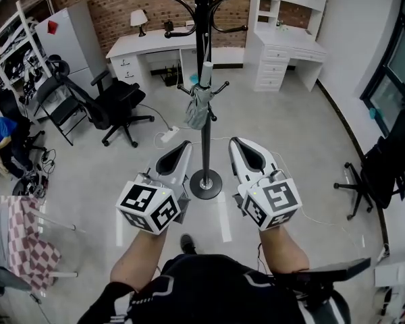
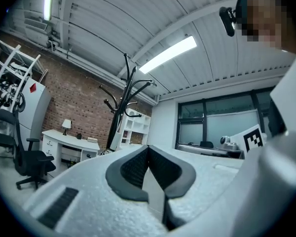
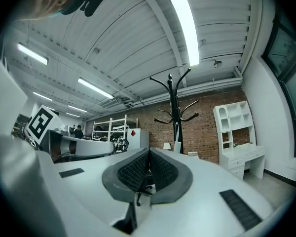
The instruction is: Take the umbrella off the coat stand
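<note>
Hanging from a low hook just left of the coat stand's point(image 1: 204, 140) pole, the folded grey umbrella point(image 1: 198, 106) is untouched, so I judge the whole task is yet to do. My left claw point(image 1: 184, 144) and right claw point(image 1: 234, 142) flank the pole nearer me, each pinched together on nothing. No container is involved.

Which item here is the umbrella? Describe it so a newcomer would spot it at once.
In the middle of the room a black coat stand rises from a round base. Partway up its pole hangs the umbrella: a folded grey-green bundle with a pale handle, the only thing on any hook.
</note>
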{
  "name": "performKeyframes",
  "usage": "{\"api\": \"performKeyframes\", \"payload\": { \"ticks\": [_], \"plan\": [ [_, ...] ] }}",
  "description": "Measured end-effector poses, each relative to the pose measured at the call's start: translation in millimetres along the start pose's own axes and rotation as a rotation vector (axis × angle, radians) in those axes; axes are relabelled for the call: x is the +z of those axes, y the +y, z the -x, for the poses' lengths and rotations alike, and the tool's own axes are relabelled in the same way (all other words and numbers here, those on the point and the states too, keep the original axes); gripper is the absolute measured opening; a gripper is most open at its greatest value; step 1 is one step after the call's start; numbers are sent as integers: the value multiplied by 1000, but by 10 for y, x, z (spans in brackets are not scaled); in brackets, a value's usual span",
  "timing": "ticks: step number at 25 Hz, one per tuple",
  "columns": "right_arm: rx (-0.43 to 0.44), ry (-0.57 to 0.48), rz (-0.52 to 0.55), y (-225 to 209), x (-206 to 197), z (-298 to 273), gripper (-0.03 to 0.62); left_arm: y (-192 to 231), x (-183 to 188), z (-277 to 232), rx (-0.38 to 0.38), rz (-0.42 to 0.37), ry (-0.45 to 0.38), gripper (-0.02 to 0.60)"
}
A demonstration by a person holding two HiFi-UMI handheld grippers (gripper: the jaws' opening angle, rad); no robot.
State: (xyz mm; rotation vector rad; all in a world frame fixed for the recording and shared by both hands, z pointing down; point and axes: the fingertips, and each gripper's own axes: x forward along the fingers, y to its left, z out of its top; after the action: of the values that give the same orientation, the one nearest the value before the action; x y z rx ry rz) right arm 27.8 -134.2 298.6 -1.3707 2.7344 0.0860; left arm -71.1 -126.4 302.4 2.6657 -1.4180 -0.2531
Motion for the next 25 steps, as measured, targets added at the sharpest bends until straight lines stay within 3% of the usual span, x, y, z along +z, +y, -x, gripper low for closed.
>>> {"api": "performKeyframes", "payload": {
  "ticks": [6,12,17,21,25],
  "plan": [
    [-13,14,-9,-26,-50,-362,5,356,95,-211,-14,12,-23,6],
    [-102,7,-5,-194,-111,-634,5,669,72,-410,-28,15,-1,6],
    [-131,24,-8,-211,-172,-858,5,867,82,-528,-77,27,4,6],
    [-180,35,15,-257,-197,-1039,5,977,165,-601,-138,33,-43,6],
    [-211,45,13,-323,-222,-1169,5,1080,160,-750,-164,27,-23,6]
  ]
}}
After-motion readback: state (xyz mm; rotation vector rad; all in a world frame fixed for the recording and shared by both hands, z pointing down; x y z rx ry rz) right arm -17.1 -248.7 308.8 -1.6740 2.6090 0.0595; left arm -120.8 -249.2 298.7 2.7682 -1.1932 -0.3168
